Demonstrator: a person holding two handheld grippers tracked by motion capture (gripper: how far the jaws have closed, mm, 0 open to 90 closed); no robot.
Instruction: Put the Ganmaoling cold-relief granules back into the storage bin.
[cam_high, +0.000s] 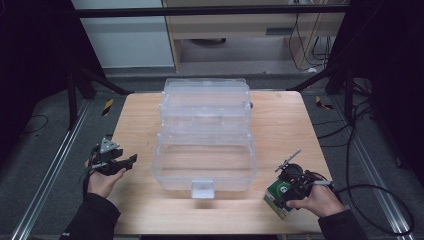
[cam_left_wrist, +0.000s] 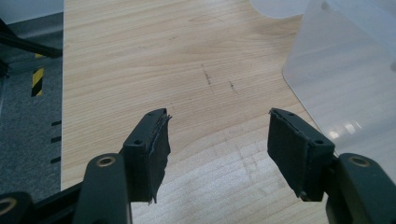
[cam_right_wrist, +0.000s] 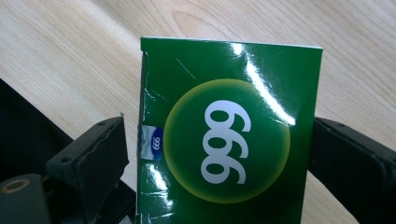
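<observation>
Two grippers are in my hands: my right gripper has its jaws on either side of a green box, the right jaw against it and a thin gap at the left, near the table's front right corner. My left gripper hangs wide open over bare wood with nothing in it, left of the clear case.

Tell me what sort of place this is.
Probably a lab set up for recording handling work: a bare wooden table ringed by metal floor rails and loose cables, with hazard tape on the grey floor and hand-held grippers in use.
</observation>
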